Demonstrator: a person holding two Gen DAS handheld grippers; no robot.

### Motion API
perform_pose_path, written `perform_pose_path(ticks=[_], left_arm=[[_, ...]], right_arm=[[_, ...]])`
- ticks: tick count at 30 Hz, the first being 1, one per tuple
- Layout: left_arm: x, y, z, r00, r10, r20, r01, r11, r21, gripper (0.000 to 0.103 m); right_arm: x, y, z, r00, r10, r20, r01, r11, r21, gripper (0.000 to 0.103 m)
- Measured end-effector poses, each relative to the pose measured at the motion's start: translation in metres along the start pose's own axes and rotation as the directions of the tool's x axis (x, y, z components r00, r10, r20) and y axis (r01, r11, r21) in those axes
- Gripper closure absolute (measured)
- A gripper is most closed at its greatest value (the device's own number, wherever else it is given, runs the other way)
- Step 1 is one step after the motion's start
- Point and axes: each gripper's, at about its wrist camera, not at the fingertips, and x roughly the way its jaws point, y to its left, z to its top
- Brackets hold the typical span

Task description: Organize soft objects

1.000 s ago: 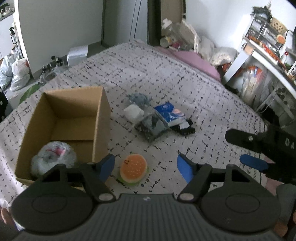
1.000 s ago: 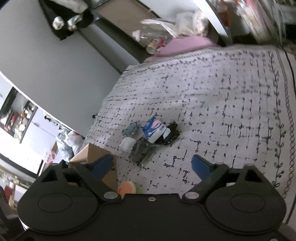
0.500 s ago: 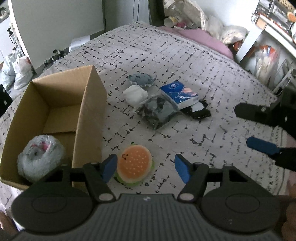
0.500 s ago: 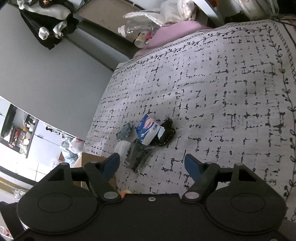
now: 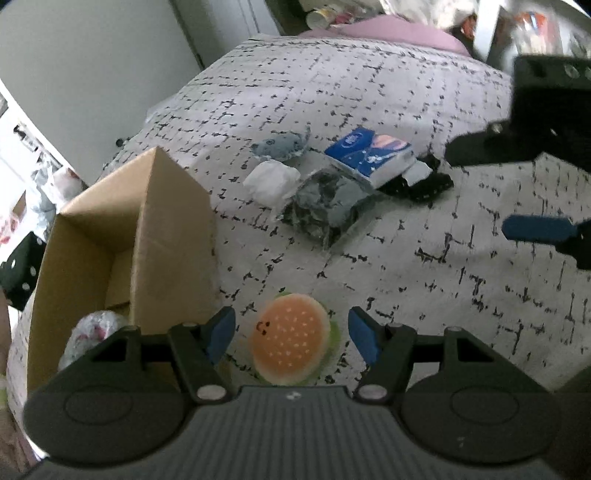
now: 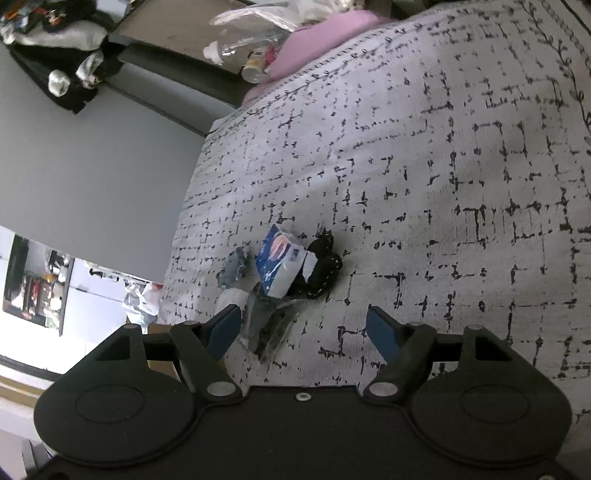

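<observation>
The grey plush in the cardboard box is partly hidden by the left hand-held gripper. The shelf clutter is blurred. The right hand-held gripper is cut off by the frame edge.

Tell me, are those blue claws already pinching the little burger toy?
Apart. The left wrist view shows the left gripper open, bedspread visible between each blue fingertip and the burger toy.
</observation>
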Motion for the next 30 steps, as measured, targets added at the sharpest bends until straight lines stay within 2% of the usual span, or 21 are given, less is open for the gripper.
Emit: perform_pose_path(ticks=[4, 7, 9, 13, 18, 21, 25, 27, 30], left_arm=[[0.009, -0.007, 0.0, 0.999, -0.004, -0.033, 0.005, 0.999, 0.037, 0.046], [0.018, -0.008, -0.001, 0.998, 0.008, -0.062, -0.005, 0.999, 0.035, 0.048], [0.023, -0.007, -0.003, 0.997, 0.003, -0.072, -0.001, 1.0, 0.029, 0.049], [0.025, -0.003, -0.001, 0.998, -0.017, -0.058, 0.017, 1.0, 0.001, 0.07], [0.021, 0.008, 0.006, 0.998, -0.054, -0.031, 0.052, 0.997, -0.055, 0.079], [0.016, 0.013, 0.011, 0.997, -0.071, -0.008, 0.07, 0.994, -0.081, 0.081], [0.012, 0.017, 0.017, 0.994, -0.106, 0.015, 0.107, 0.988, -0.11, 0.081], [0.009, 0.016, 0.019, 0.993, -0.111, 0.031, 0.114, 0.988, -0.109, 0.081], [0.003, 0.018, 0.02, 0.992, -0.117, 0.048, 0.122, 0.987, -0.109, 0.081]], right_arm=[[0.006, -0.006, 0.003, 1.0, 0.003, -0.001, -0.003, 1.0, 0.03, 0.03], [0.013, -0.009, 0.004, 1.0, -0.006, -0.013, 0.007, 0.999, 0.033, 0.03], [0.019, -0.012, 0.006, 1.0, -0.011, -0.022, 0.012, 0.999, 0.041, 0.035], [0.03, -0.019, 0.009, 0.999, -0.014, -0.031, 0.016, 0.997, 0.071, 0.042], [0.042, -0.023, 0.014, 1.0, -0.002, -0.016, 0.004, 0.996, 0.089, 0.056], [0.051, -0.026, 0.017, 1.0, 0.014, -0.006, -0.014, 0.995, 0.103, 0.066], [0.058, -0.03, 0.02, 1.0, 0.024, 0.006, -0.024, 0.991, 0.128, 0.073], [0.061, -0.03, 0.02, 1.0, 0.006, 0.005, -0.007, 0.992, 0.129, 0.088], [0.061, -0.027, 0.019, 1.0, -0.004, 0.0, 0.003, 0.994, 0.11, 0.093]])
